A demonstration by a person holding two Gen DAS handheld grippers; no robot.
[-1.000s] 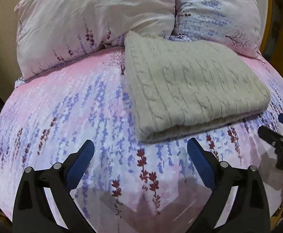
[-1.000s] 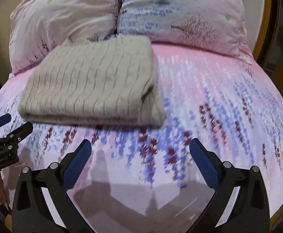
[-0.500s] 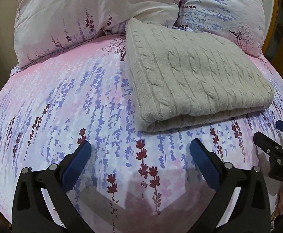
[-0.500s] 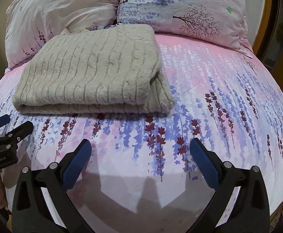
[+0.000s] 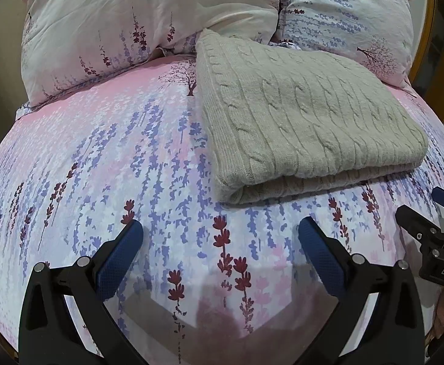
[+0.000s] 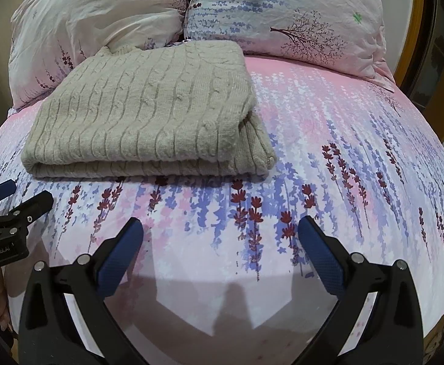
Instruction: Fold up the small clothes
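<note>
A beige cable-knit sweater [image 5: 307, 121] lies folded flat on the bed, its folded edge toward me; it also shows in the right wrist view [image 6: 148, 115]. My left gripper [image 5: 220, 240] is open and empty, a short way in front of the sweater's near left corner. My right gripper [image 6: 220, 240] is open and empty, in front of the sweater's near right corner. Each gripper shows at the edge of the other's view: the right one [image 5: 428, 222] and the left one [image 6: 15, 200].
The bed [image 5: 100, 167] has a pink sheet with purple flower print. Two matching pillows [image 5: 148, 21] [image 6: 285, 12] lie behind the sweater. A wooden frame [image 6: 416, 39] stands at the right. Bare sheet lies left and right of the sweater.
Both grippers have moved forward toward the sweater, which looms larger. Both stay open. The sweater has not moved.
</note>
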